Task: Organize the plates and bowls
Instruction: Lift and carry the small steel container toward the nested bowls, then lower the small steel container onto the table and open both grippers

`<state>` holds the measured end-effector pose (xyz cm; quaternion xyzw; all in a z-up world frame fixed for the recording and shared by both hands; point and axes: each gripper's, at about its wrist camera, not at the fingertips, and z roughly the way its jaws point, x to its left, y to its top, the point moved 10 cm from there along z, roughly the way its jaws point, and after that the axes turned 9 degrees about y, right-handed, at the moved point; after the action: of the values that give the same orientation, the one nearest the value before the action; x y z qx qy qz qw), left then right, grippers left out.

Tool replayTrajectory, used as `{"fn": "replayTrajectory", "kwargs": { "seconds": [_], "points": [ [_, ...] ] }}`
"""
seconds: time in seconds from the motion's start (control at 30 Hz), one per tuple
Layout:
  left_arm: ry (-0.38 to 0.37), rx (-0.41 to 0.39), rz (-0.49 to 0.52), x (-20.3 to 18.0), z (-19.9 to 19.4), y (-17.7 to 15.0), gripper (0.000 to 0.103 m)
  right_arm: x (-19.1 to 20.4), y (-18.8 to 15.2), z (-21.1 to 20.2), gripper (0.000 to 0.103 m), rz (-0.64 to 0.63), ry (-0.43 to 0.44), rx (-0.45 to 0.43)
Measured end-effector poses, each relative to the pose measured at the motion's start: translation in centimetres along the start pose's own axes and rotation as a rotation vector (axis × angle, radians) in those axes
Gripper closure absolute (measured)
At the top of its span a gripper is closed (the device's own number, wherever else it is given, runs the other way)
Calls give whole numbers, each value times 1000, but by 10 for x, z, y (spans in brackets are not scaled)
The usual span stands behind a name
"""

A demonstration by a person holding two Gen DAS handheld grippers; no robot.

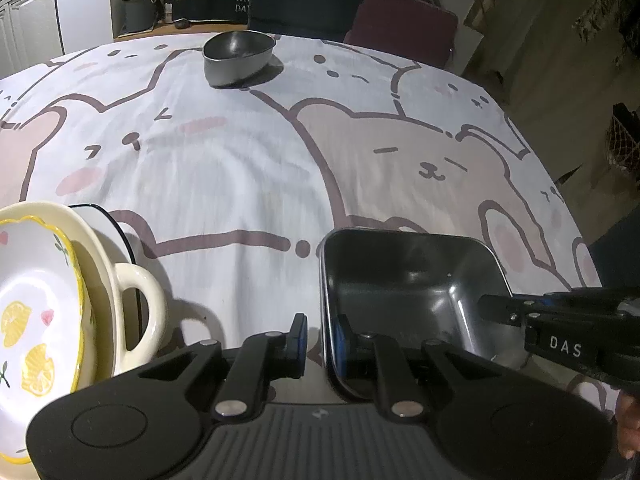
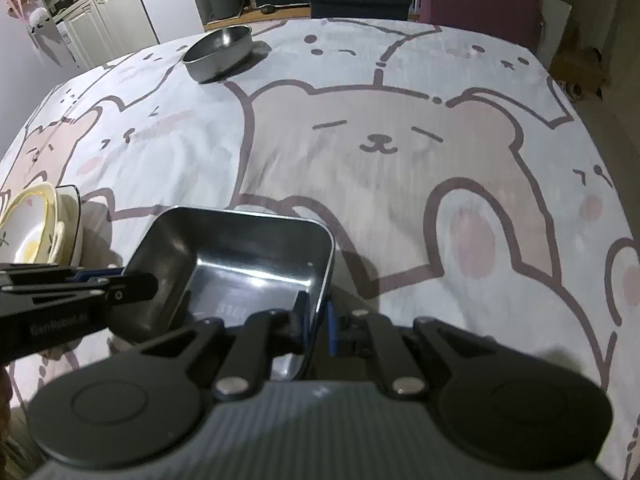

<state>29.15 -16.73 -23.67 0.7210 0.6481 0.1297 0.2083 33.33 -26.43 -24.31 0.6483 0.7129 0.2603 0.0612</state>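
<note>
- Gripping: left gripper (image 1: 322, 342) clenched on the left wall of the dark square metal tray (image 1: 404, 280); one finger outside, one inside the rim.
- Right gripper (image 2: 318, 320) clenched on the same tray's (image 2: 240, 248) right wall, rim between its blue pads.
- Tray sits low over the cartoon-bear tablecloth (image 1: 240, 168), near the table's front edge.
- Stack at left: lemon-patterned white plate (image 1: 36, 312) in a cream handled ceramic dish (image 1: 120, 292), on a dark-rimmed white plate (image 1: 116, 228).
- Round grey metal bowl (image 1: 238, 56) stands at the far side, well apart.

bear-print tablecloth (image 1: 248, 168), maroon chair (image 1: 404, 20), white cabinets (image 2: 108, 12)
</note>
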Motion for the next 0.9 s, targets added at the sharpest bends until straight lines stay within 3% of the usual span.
{"fn": "replayTrajectory", "kwargs": {
  "seconds": [0.9],
  "points": [
    [-20,39,38,-5,8,-7,79,-13,-8,12,87,71,-15,40]
  ]
}}
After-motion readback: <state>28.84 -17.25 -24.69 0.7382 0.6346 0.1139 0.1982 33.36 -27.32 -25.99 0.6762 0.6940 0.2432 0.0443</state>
